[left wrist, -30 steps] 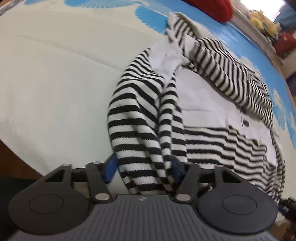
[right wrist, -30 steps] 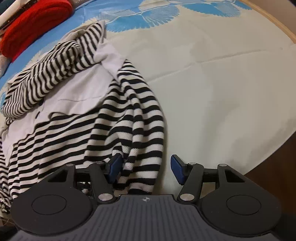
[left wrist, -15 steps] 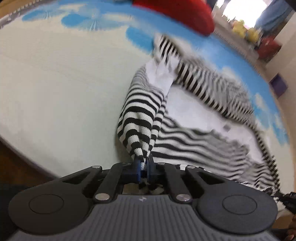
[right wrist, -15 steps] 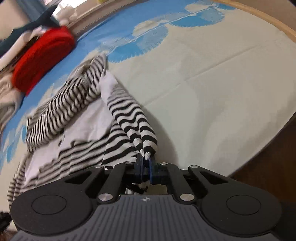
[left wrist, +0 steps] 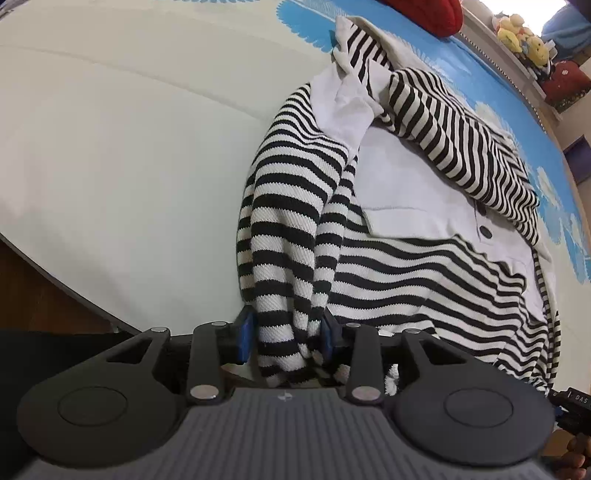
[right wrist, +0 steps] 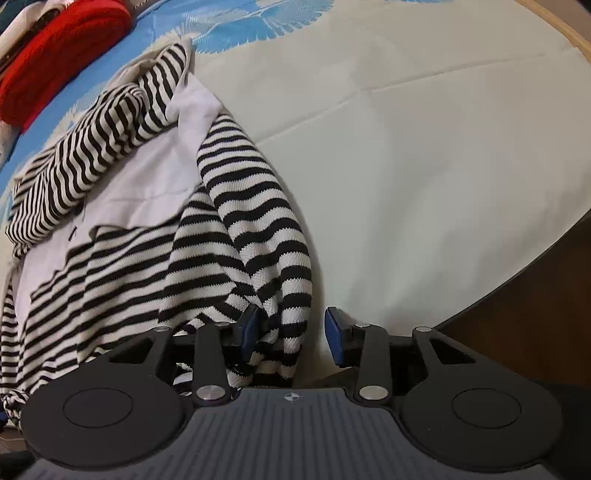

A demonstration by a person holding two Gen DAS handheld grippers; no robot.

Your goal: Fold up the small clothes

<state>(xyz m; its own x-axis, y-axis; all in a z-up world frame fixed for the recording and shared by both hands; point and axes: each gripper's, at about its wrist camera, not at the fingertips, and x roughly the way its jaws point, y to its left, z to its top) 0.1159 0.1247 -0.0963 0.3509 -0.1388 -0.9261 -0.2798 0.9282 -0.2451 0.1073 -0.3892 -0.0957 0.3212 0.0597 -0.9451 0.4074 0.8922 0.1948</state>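
Observation:
A black-and-white striped knit top with a white front panel (left wrist: 406,192) lies crumpled on a bed; it also shows in the right wrist view (right wrist: 147,236). One striped sleeve (left wrist: 284,229) hangs toward me. My left gripper (left wrist: 288,336) is open, its blue pads either side of the sleeve cuff without squeezing it. My right gripper (right wrist: 293,334) is open too, with the striped sleeve end (right wrist: 280,266) lying between its pads, nearer the left pad.
The bedsheet (left wrist: 110,129) is cream with a blue pattern (right wrist: 240,26) at the far side. A red cushion (right wrist: 62,48) lies at the far end. Stuffed toys (left wrist: 524,33) sit on a ledge. The bed's edge and dark floor (right wrist: 517,332) are close to my grippers.
Half a second ago both grippers were shut on the sleeve and lifting it. Now both have opened and the sleeve has dropped back onto the bed between the pads.

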